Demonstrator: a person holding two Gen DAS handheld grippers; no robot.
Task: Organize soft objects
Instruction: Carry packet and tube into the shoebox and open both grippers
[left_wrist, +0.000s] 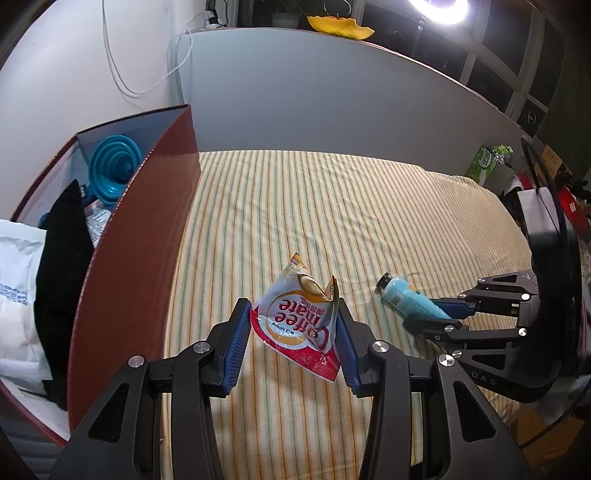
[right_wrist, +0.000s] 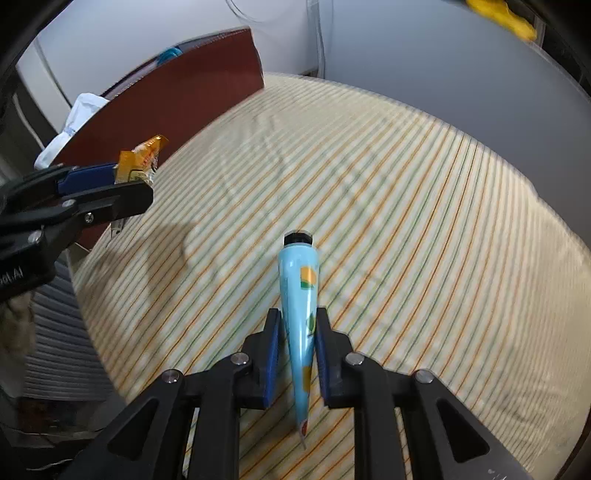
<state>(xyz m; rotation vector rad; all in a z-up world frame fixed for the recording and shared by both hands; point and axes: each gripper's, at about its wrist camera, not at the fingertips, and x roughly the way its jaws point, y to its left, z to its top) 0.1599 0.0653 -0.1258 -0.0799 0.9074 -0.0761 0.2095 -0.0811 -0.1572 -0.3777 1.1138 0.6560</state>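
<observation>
Pick-up step: left gripper (left_wrist: 293, 332) clenched on Coffee-mate pouch (left_wrist: 295, 321) above the striped bedsheet (left_wrist: 332, 206), right gripper (right_wrist: 297, 354) clamped on light-blue cream tube (right_wrist: 299, 314) lying there; next, presumably, carry both to the red-brown box (left_wrist: 147, 229).

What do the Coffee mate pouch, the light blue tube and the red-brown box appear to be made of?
Coffee mate pouch: thin glossy plastic or foil laminate, judging by its sharp crinkles and shiny torn top.
Light blue tube: soft printed plastic, smooth with a slight sheen, flattening to a crimped tail; its cap looks like hard black plastic.
Red-brown box: probably matte cardboard, with thin, flat walls and a white lining.
</observation>
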